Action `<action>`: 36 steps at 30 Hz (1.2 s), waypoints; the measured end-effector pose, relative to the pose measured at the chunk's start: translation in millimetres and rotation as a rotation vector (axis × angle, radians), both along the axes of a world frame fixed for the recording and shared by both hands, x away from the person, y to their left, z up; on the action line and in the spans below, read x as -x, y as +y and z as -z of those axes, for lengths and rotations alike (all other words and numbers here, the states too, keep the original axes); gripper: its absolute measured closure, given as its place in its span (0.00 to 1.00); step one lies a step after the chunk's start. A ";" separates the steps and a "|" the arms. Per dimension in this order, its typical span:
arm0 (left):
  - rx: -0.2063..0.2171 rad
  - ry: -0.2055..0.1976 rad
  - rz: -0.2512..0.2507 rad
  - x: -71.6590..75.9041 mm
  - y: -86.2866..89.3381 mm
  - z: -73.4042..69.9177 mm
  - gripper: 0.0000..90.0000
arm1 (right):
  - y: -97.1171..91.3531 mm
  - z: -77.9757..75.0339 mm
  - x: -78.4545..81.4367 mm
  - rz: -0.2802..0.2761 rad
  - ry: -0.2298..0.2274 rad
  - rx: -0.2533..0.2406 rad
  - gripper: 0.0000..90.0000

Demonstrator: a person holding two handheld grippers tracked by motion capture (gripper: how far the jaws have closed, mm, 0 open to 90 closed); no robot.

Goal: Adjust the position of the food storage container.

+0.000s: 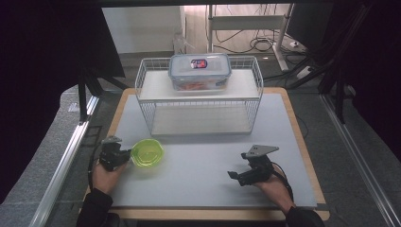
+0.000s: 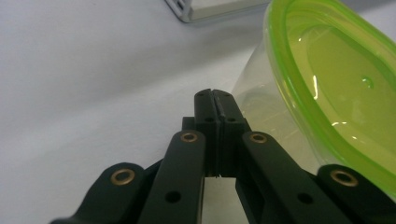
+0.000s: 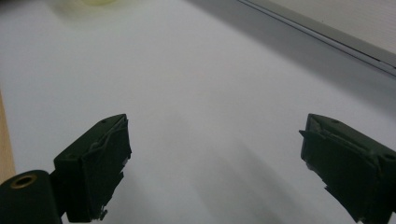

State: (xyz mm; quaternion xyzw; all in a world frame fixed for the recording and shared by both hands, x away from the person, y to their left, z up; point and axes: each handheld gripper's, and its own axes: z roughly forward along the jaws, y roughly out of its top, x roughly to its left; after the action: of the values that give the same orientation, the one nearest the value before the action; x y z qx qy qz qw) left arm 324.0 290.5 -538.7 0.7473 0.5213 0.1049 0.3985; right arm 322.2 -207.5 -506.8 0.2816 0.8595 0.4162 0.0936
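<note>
A round clear container with a lime-green lid point(image 1: 147, 152) sits on the grey mat at the front left. My left gripper point(image 1: 124, 156) lies right beside its left side. In the left gripper view the two black jaws point(image 2: 215, 95) are pressed together with nothing seen between them, and the container point(image 2: 336, 93) rises close along their right. Whether the jaw touches its wall I cannot tell. My right gripper point(image 1: 235, 176) rests low at the front right of the mat. Its jaws stand wide apart over bare mat point(image 3: 215, 158).
A white wire rack point(image 1: 198, 101) stands at the back of the mat point(image 1: 198, 161), its base edge point(image 3: 327, 32) ahead of the right gripper. A clear box with a blue-rimmed lid point(image 1: 200, 71) sits on the rack's upper shelf. The wooden table edge point(image 1: 307, 156) borders the mat.
</note>
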 end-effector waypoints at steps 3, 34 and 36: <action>0.006 0.007 0.011 -1.5 -5.7 1.6 1.00 | 0.4 0.4 -0.2 -0.001 0.003 0.006 0.09; -0.087 0.020 0.267 -24.7 -130.9 -5.0 1.00 | 8.6 5.5 0.6 -0.017 0.044 0.056 0.10; -0.093 0.015 0.279 -26.5 -139.5 -5.7 1.00 | 9.4 6.1 0.7 -0.021 0.045 0.060 0.10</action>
State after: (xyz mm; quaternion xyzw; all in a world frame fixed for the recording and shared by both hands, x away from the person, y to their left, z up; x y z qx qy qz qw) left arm 350.5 151.0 -533.0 0.8310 0.4098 0.0667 0.3704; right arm 321.5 -198.2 -512.9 0.2789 0.8764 0.3846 0.0786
